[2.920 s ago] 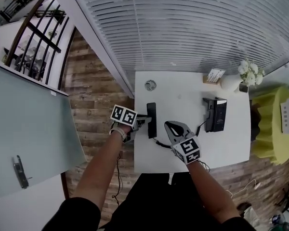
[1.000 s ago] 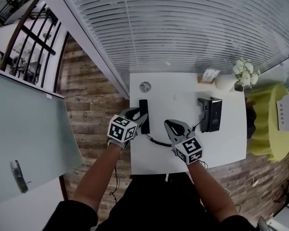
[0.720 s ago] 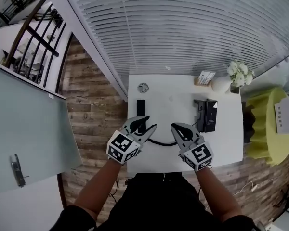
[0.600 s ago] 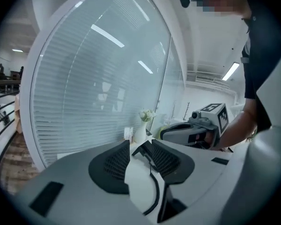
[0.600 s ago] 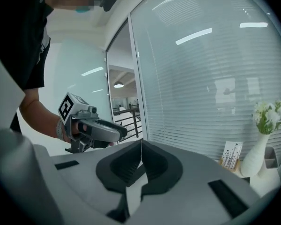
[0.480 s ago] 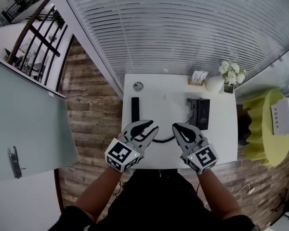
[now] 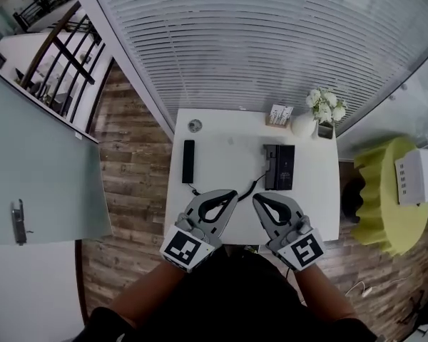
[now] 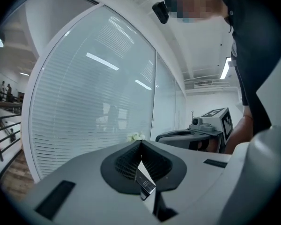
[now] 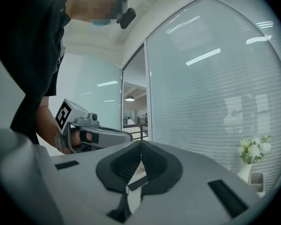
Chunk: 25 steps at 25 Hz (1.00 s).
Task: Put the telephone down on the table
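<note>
Head view: steeply down, high over table (image 7: 228, 155). Gripper views: close behind own jaws, near level, facing slatted glass wall (image 8: 84, 102) ahead. All views share wall, flowers (image 8: 136, 136).

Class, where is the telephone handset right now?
In the head view, the handset lies flat near the left edge of the white table, close to a small round disc and left of the phone base.

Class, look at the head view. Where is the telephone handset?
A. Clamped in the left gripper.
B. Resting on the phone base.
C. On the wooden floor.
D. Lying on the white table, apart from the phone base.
D: the handset lies flat on the white table, off to one side of the phone base, with the left gripper and right gripper shut and empty.
</note>
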### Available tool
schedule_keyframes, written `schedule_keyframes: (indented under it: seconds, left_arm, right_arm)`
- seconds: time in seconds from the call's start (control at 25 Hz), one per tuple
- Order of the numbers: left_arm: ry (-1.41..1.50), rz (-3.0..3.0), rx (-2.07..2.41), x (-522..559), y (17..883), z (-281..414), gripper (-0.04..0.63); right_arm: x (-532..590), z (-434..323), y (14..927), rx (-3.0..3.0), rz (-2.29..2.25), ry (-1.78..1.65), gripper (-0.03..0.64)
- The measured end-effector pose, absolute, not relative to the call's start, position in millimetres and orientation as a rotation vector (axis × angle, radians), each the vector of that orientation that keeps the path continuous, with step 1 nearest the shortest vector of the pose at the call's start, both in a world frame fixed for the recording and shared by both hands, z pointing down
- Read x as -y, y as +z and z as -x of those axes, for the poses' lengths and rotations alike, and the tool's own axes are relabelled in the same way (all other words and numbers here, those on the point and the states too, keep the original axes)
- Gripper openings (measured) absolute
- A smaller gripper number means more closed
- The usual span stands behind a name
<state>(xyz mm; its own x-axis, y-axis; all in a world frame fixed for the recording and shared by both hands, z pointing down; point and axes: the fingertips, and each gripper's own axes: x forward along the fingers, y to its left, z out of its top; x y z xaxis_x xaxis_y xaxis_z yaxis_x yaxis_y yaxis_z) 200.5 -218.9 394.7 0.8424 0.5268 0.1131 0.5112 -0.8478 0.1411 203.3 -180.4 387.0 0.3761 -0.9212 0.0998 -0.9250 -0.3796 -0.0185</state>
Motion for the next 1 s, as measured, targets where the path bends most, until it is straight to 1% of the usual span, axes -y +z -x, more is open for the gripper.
schedule_keyframes:
  seconds: [0.28,0.44,1.0]
  left_arm:
    - [0.183,-2.943,-0.784,197,388,-202,0.009]
    - [0.212,-2.968,-0.809,189,390,-195,0.009]
    - [0.177,-2.989,-0.792,180,390,-176,0.009]
  right_arm:
    - [158,-203,380,1.748,-2.586,0.115,0.021]
    - [152,-199,379,1.752,-2.583,0.116,0.021]
    - [142,-186,377,1.748,-2.593,0.115,0.021]
